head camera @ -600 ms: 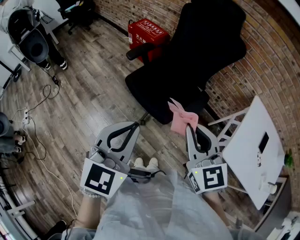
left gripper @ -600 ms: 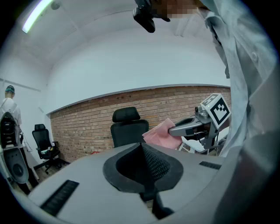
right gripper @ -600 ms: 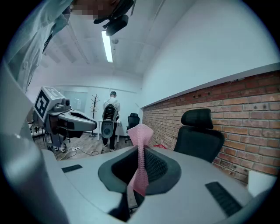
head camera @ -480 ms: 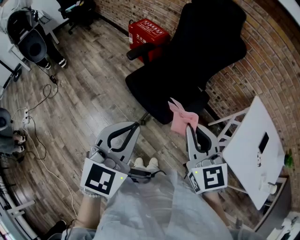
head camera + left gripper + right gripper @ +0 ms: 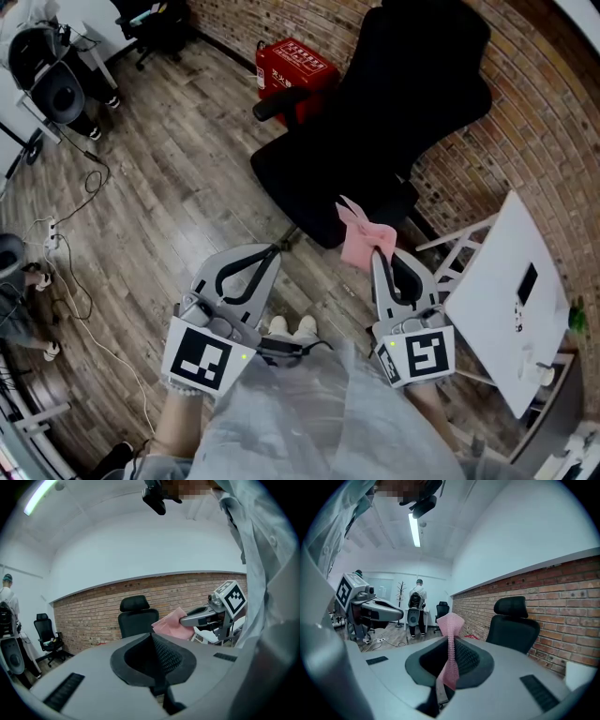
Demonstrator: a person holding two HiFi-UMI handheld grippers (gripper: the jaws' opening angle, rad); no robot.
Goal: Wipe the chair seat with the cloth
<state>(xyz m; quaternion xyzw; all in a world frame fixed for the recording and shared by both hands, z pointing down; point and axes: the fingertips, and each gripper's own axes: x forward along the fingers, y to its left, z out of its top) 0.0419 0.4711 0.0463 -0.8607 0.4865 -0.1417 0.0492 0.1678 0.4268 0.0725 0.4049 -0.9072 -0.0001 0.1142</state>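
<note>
A black office chair (image 5: 375,122) stands by the brick wall, its seat (image 5: 319,178) bare; it also shows in the left gripper view (image 5: 136,618) and the right gripper view (image 5: 513,625). My right gripper (image 5: 380,255) is shut on a pink cloth (image 5: 361,234), held just short of the seat's near edge. The cloth (image 5: 450,648) sticks up between the closed jaws, and it also shows as a pink fold (image 5: 171,623) from the left. My left gripper (image 5: 272,253) is shut with nothing in it, left of the right one and above the floor.
A red box (image 5: 295,66) sits on the wood floor behind the chair's armrest. A white table (image 5: 516,300) stands at the right. Cables (image 5: 75,272) trail across the floor at the left. A person with a backpack (image 5: 415,606) stands far back in the room.
Both grippers and the cloth hold still. Only the person and equipment at the far left edge of the head view have shifted slightly.
</note>
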